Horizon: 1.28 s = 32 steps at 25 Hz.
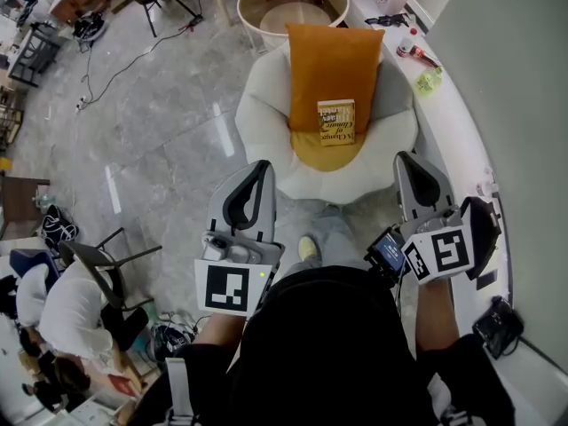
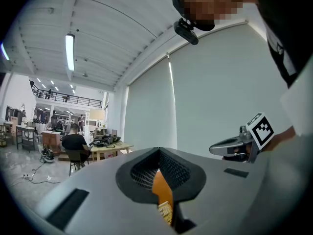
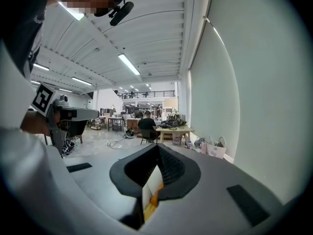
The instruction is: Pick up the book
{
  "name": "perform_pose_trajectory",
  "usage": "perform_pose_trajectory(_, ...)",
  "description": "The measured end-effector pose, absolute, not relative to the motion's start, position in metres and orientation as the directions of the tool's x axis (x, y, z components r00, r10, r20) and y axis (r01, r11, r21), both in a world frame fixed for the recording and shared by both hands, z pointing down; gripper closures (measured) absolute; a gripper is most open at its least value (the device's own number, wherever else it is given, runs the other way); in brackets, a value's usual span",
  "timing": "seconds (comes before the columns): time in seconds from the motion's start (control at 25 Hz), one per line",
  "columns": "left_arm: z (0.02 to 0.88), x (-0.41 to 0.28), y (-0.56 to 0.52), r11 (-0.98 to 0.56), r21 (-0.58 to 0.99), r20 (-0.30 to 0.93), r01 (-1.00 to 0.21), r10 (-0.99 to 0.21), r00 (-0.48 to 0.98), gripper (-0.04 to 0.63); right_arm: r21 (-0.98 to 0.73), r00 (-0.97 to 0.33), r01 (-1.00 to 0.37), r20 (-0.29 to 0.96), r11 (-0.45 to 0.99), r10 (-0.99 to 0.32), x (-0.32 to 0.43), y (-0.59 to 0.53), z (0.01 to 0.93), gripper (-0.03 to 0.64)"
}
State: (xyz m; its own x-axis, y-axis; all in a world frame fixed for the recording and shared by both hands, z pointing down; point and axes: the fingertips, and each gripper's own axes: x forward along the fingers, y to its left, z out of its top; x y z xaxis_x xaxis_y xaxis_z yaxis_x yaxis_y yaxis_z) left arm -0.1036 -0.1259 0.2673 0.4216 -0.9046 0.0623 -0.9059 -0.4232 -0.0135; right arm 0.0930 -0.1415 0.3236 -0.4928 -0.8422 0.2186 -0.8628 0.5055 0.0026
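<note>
Book [image 1: 336, 122] rests on orange cushion [image 1: 333, 69] in white armchair [image 1: 262, 122].

1 book [image 1: 336, 122], 1 orange cushion [image 1: 333, 65], 1 white armchair [image 1: 264, 124]

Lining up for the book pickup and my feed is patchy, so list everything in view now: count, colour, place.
book: 1, yellowish cover, against the lower part of the pillow
pillow: 1, orange, upright against the armchair back
cushion: 1, yellow, on the seat below the book
armchair: 1, white, centre, ahead of both claws
round table: 1, wooden, beyond the armchair
ledge: 1, white, curving along the right wall, small items on it
dark chair: 1, black, lower left
person: 1, white top, lower left corner
left claw: 1, grey, shut, empty, short of the armchair
right claw: 1, grey, shut, empty, short of the armchair
</note>
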Motion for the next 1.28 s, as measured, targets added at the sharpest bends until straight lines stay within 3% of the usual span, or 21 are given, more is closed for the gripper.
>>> perform_pose_trajectory(1.28,0.267,-0.076,-0.269,-0.361,-0.039,0.097,-0.932,-0.93,0.356,0.584,-0.039,-0.56,-0.823,0.22,0.566,-0.799,0.119,-0.298,0.33,0.601)
